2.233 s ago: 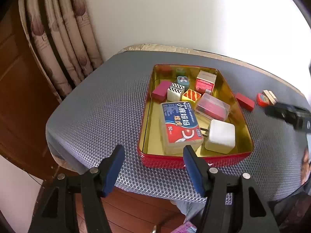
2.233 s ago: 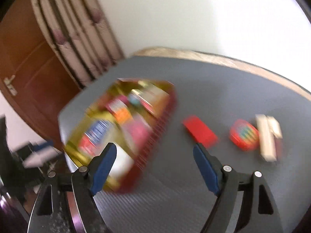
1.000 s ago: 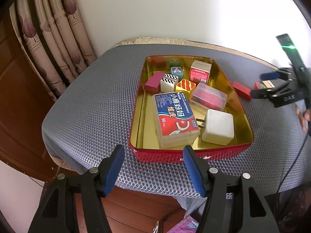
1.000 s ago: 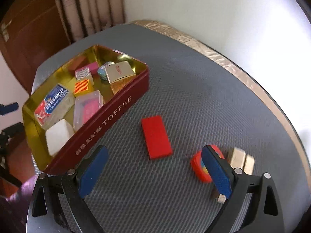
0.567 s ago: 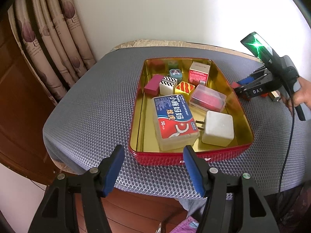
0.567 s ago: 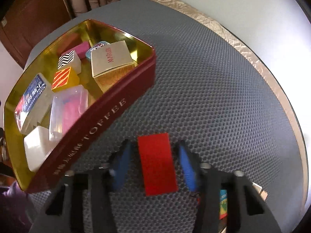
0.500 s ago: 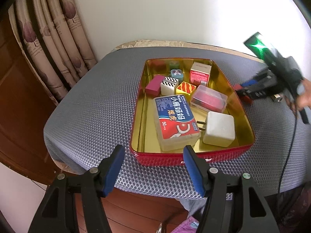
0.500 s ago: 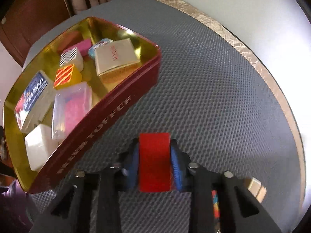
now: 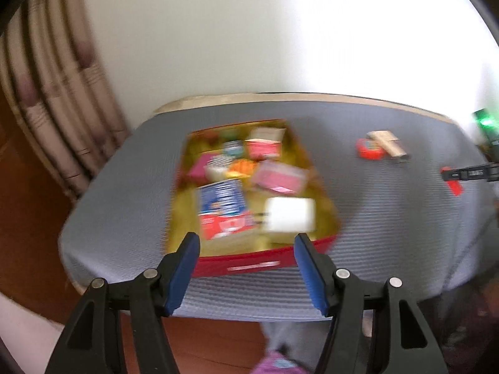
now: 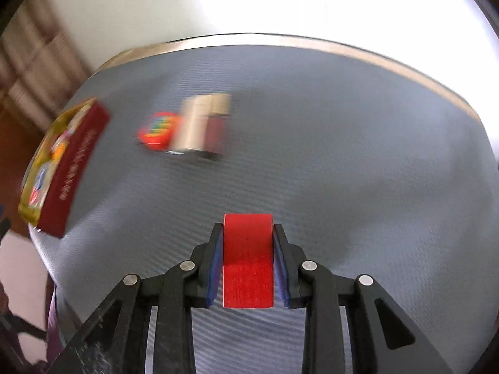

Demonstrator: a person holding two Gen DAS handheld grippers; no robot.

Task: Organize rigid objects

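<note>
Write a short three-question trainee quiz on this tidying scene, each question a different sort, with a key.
1. True or false: the right gripper is shut on the red block.
2. Where do the wooden block and the round red item lie? A) in the tin B) on the grey mat C) on the floor
3. Fill in: the left gripper has its jaws ____.

Key: 1 true; 2 B; 3 open.
</note>
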